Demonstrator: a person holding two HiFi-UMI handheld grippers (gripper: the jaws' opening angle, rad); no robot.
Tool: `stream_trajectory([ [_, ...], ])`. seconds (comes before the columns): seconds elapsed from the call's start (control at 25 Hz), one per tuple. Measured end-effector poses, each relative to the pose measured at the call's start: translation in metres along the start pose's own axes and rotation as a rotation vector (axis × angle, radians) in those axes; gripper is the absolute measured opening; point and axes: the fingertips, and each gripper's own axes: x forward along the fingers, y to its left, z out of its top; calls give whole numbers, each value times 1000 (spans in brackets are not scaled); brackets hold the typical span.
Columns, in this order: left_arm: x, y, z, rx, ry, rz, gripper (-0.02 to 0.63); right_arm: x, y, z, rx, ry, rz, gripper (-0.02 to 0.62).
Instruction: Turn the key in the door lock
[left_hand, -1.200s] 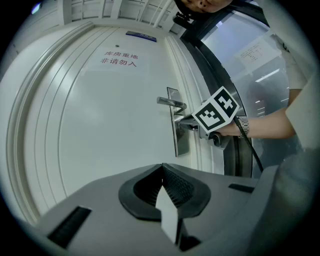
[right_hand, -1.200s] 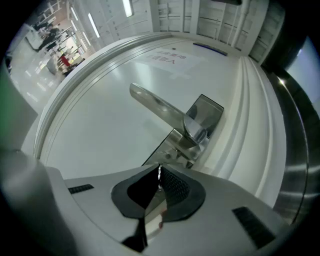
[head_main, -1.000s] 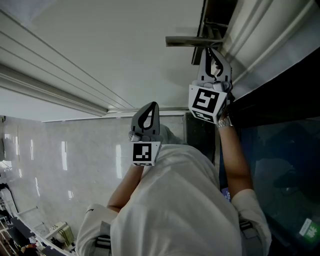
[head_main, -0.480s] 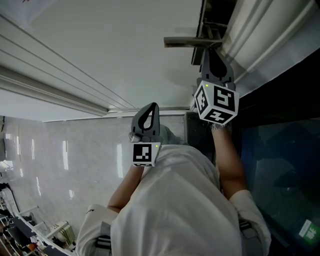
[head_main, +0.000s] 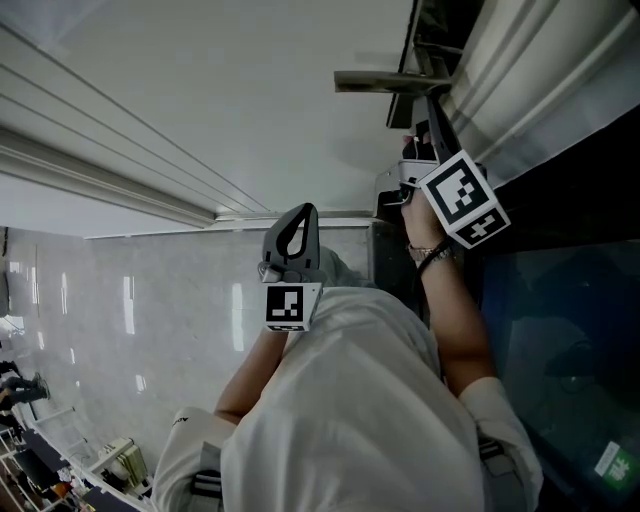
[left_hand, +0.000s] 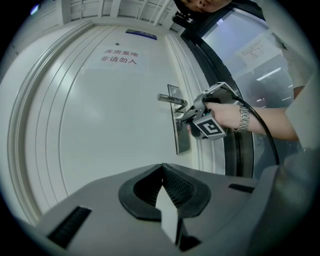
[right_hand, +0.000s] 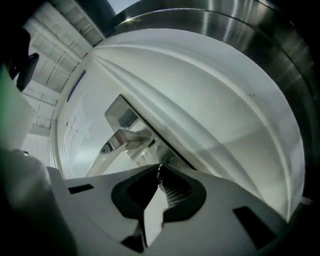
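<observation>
The white door (left_hand: 100, 125) carries a silver lever handle (left_hand: 170, 98) on a tall metal lock plate (left_hand: 183, 137). My right gripper (left_hand: 186, 120) is level with its tips against the plate below the handle. In the right gripper view its jaws (right_hand: 159, 168) are shut, with a thin sliver of metal that looks like the key pinched at the tips; the handle (right_hand: 116, 145) and plate (right_hand: 123, 117) appear tilted. From the head view the right gripper (head_main: 422, 135) sits under the handle (head_main: 385, 82). My left gripper (head_main: 298, 212) hangs back from the door, shut and empty (left_hand: 161, 167).
A dark glass panel (head_main: 560, 300) and a dark frame (left_hand: 235, 150) stand right of the door. A sign with red characters (left_hand: 120, 56) is high on the door. Polished marble floor (head_main: 120, 320) lies below. The person's white shirt (head_main: 350, 420) fills the lower head view.
The right gripper has rolled about its own axis at the lock, its marker cube swinging over to the right. The left gripper has stayed still.
</observation>
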Motion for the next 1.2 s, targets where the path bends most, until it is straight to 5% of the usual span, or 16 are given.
stream_trajectory([
  [0.32, -3, 5, 0, -3, -6, 12, 9, 0, -5, -1, 357, 41, 10, 17],
  [0.48, -4, 3, 0, -3, -10, 9, 9, 1, -5, -2, 400, 49, 13, 18],
  [0.84, -5, 2, -3, 3, -4, 1, 9, 5, 0, -9, 90, 186, 114, 42],
  [0.96, -5, 1, -4, 1, -1, -2, 9, 3, 2, -6, -79, 206, 132, 116],
  [1.2, -9, 1, -6, 4, -3, 1, 9, -4, 1, -12, -472, 270, 137, 146],
])
